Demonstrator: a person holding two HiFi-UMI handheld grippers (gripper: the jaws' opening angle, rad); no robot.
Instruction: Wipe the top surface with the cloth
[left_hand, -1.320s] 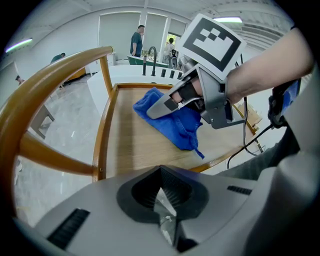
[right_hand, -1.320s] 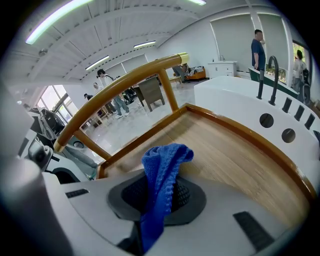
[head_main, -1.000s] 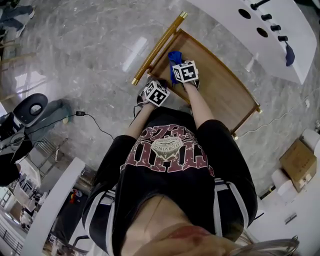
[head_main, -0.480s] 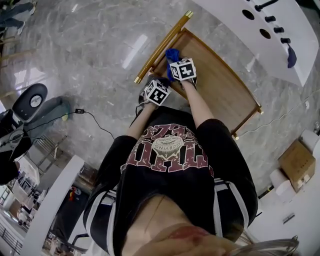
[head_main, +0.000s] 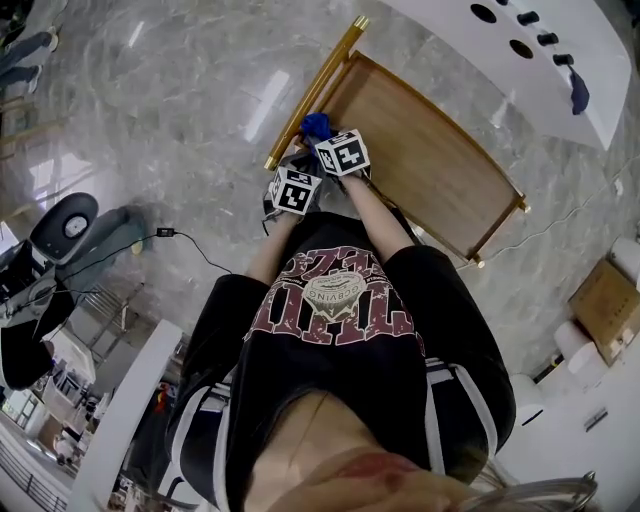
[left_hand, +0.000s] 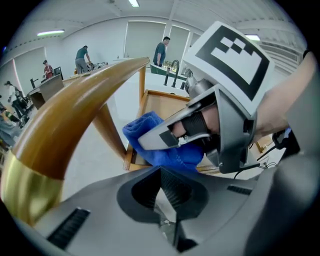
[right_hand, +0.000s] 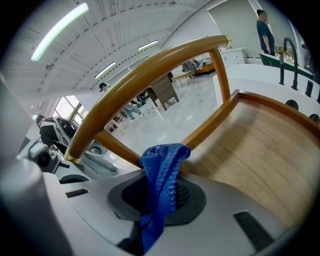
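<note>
What my next stroke turns on is where the bare wood lies from the cloth (head_main: 316, 125). In the head view the cloth sits at the upper-centre of the frame, on the left end of the bench (head_main: 430, 160), just beside the gold-tipped rail (head_main: 310, 95) that borders that end. The bench's long axis runs from there down toward the right of the frame, so nearly all of the top lies to the right of the cloth and away from the rail. In the right gripper view it reads the same way: the rail arches across the upper left and the wooden top spreads out to the right. The right tongs (right_hand: 160, 192) are the working pair and the nearer ones. They are closed on the cloth, which stands up as a bunched blue fold between the jaws with its loose end hanging down below them. I cannot tell from these views how firmly the cloth presses on the wood. The left tongs (left_hand: 167, 192) are closed with nothing between them. In the head view they sit just lower left of the right pair, off the bench edge over the marble floor (head_main: 180, 120), facing the right pair and the cloth. I judge the stroke should go lengthwise, rightward along the bench, away from the rail.
</note>
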